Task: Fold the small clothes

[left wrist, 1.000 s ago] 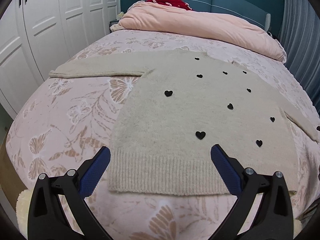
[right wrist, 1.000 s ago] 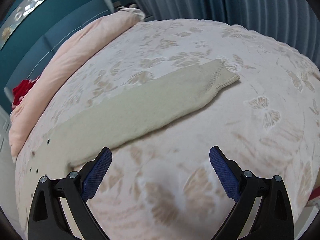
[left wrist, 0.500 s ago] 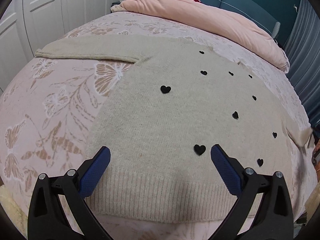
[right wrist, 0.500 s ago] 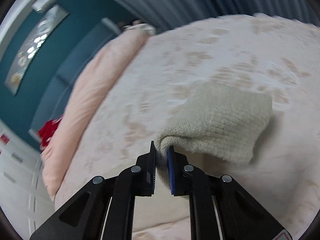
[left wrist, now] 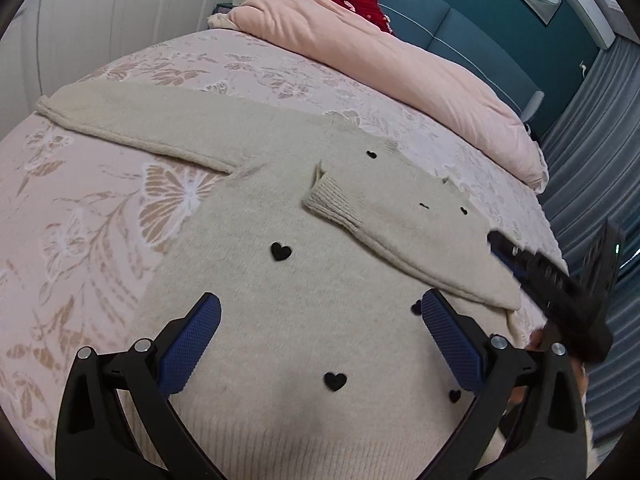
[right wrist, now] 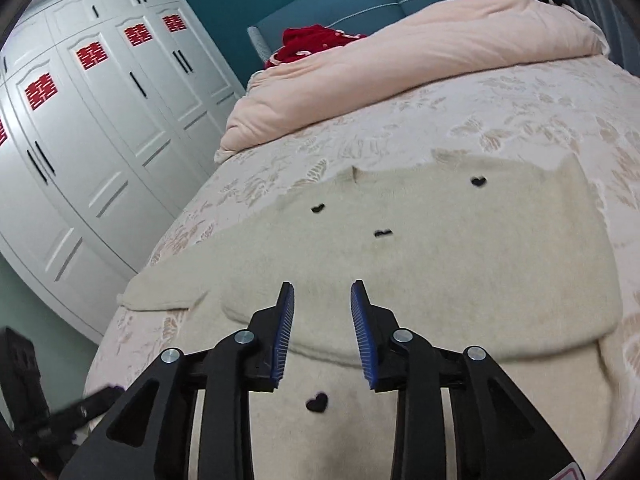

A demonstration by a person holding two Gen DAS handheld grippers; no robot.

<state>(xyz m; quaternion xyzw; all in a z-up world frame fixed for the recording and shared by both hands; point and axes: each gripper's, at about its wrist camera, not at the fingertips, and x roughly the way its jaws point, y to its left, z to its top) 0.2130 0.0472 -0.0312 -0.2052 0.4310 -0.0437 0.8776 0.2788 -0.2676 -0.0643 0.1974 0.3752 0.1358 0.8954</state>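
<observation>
Left sleeve [left wrist: 132, 120] of the beige heart sweater [left wrist: 280, 280] still lies unfolded on the bed [left wrist: 80, 216], long axis running up-left from the left gripper [left wrist: 320, 344], jaws spread wide and empty over the hem. Right sleeve [left wrist: 400, 232] lies folded across the chest. Right gripper [right wrist: 322, 332] has jaws part-open, empty, just above the fold; left is nearer the flat sleeve.

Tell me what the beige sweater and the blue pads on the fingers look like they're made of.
The sweater looks like a soft knit, perhaps wool or acrylic: fuzzy matte surface, ribbed cuff. Its black hearts look like felt patches, though that is uncertain. The finger pads look like rubber or moulded plastic, with a fine diamond grip texture.
</observation>
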